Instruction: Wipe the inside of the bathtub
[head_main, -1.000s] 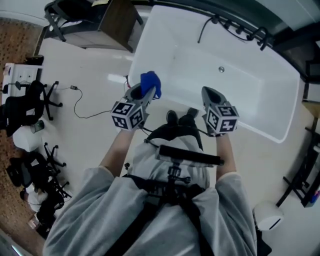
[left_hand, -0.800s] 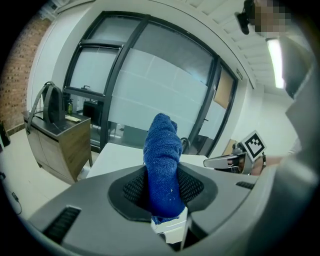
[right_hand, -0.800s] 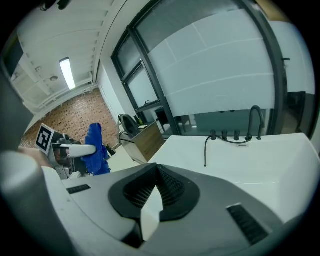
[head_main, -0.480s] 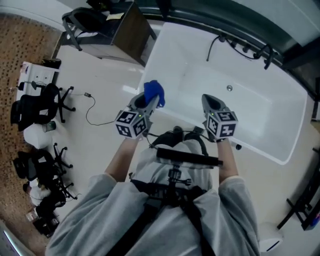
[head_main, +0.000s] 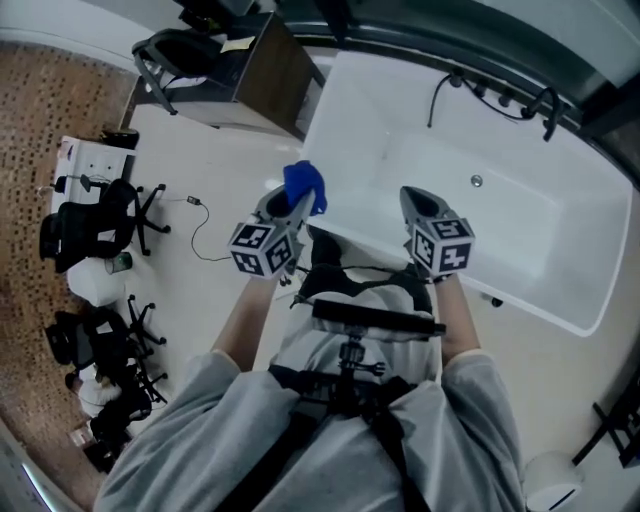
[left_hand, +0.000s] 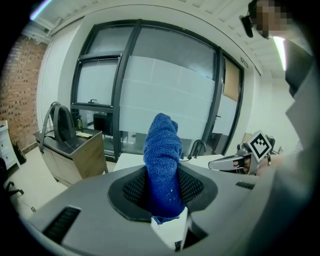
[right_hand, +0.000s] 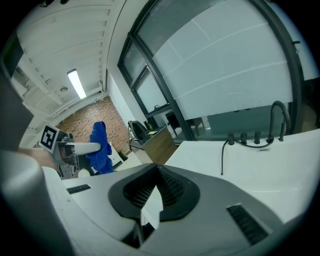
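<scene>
Jaws of the left gripper (head_main: 288, 203) clamp a blue terry cloth (head_main: 303, 185); the right gripper (head_main: 420, 204) is pinched together, empty. The white rectangular bathtub (head_main: 530, 245) lies just far-right of the cloth, its long axis running rightward.

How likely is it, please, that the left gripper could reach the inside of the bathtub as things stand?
Probably yes. The left gripper, shut on the blue cloth, hangs just by the near rim of the bathtub, and nothing shows between it and the white basin.
</scene>
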